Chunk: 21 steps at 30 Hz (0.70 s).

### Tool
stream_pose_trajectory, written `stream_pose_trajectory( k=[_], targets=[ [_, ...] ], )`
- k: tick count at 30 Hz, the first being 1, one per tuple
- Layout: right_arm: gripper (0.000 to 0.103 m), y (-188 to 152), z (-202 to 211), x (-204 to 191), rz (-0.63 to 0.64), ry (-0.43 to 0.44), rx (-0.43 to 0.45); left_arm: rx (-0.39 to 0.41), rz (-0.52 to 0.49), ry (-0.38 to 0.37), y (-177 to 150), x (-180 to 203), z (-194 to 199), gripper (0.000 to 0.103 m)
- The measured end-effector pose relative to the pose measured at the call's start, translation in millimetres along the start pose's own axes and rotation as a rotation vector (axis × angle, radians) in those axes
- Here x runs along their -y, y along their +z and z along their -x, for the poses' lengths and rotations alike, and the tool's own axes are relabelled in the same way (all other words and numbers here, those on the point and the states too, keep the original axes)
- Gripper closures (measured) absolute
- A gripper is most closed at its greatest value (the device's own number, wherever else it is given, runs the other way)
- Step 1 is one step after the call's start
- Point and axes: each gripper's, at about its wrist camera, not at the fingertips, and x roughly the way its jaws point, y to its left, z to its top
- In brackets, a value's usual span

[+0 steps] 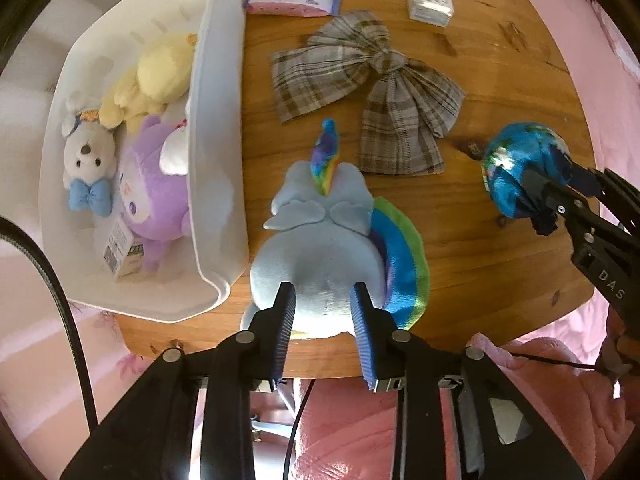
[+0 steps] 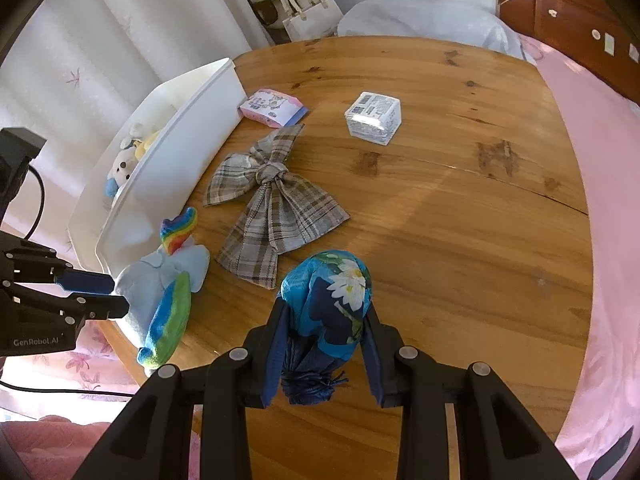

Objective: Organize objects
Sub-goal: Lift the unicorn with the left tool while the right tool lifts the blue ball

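Observation:
A pale blue pony plush [image 1: 320,248] with a rainbow mane and tail lies on the round wooden table [image 1: 500,264], next to a white bin [image 1: 218,128]. My left gripper [image 1: 322,300] is closed around its rear, pads pressing the body; it also shows in the right wrist view [image 2: 116,296]. My right gripper [image 2: 326,320] is shut on a blue flower-print cloth bundle [image 2: 330,300], which also shows in the left wrist view [image 1: 520,168]. The bin holds a white bear [image 1: 86,160], a yellow plush [image 1: 152,76] and a purple plush [image 1: 154,192].
A plaid fabric bow [image 2: 268,208] lies mid-table. A pink tissue pack [image 2: 274,106] and a white wrapped box [image 2: 374,118] lie further back. Pink bedding [image 2: 608,240] surrounds the table. A white bag [image 2: 308,12] stands behind the table.

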Motion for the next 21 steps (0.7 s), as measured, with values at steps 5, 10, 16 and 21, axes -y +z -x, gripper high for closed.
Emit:
stream_pose_trajectory(
  k=[5, 10, 16, 21],
  targets=[
    [0.068, 0, 8, 3, -0.002, -0.014, 0.021, -0.001, 0.028, -0.042, -7, -23, -2, 0.065],
    [0.068, 0, 12, 7, -0.007, -0.020, 0.032, -0.008, 0.051, -0.061, -8, -29, -8, 0.047],
    [0.068, -4, 14, 8, -0.006, -0.021, 0.026, -0.049, 0.112, -0.129, -8, -41, -22, 0.028],
    [0.068, -8, 13, 12, -0.018, -0.030, 0.014, -0.099, 0.160, -0.157, -9, -38, -29, 0.024]
  ],
)
